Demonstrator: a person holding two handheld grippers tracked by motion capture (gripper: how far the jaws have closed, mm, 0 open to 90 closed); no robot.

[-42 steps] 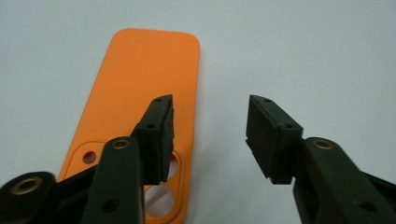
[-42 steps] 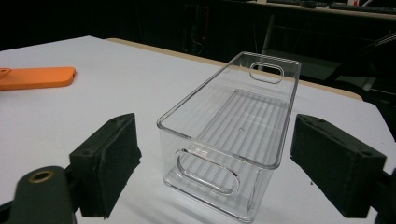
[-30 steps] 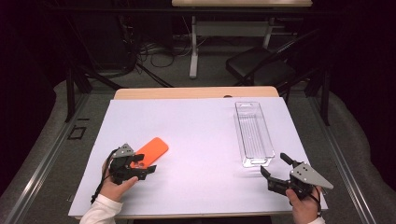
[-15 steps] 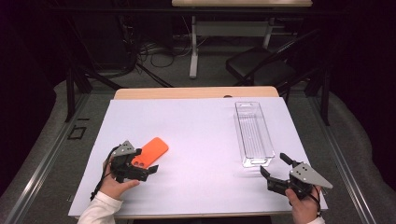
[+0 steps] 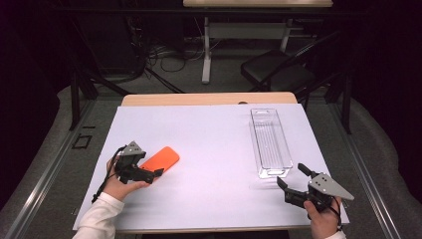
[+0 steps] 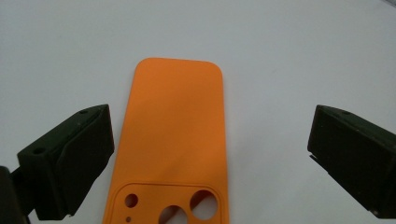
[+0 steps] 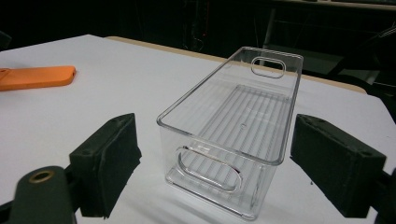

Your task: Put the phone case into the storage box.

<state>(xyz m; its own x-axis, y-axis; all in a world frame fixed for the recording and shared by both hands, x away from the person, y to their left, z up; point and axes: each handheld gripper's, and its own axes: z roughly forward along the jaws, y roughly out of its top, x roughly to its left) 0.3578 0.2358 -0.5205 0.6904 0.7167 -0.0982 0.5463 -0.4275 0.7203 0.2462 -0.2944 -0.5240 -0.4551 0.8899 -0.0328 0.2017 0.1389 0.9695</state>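
Observation:
An orange phone case (image 5: pixel 161 158) lies flat on the white sheet at the near left, camera cut-outs toward my left gripper (image 5: pixel 149 168). In the left gripper view the case (image 6: pixel 175 135) sits between the jaws, which have just been opening and stand wide apart, touching nothing; the left gripper (image 6: pixel 212 126) is open. My right gripper (image 5: pixel 291 176) rests at the near right, open, pointing at the short end of an empty clear plastic bin (image 5: pixel 270 142). The right gripper view shows that bin (image 7: pixel 233 121) just ahead of the right gripper (image 7: pixel 215 140), not touched.
A white sheet (image 5: pixel 209 134) covers the tabletop, with a wooden edge at the back. Beyond the table stand a dark chair (image 5: pixel 278 74), desk legs and floor cables. The orange case (image 7: pixel 37 77) appears far left in the right gripper view.
The left gripper's jaws have spread wider around the orange case and the hand has shifted slightly. The case, the bin and the right gripper have stayed put.

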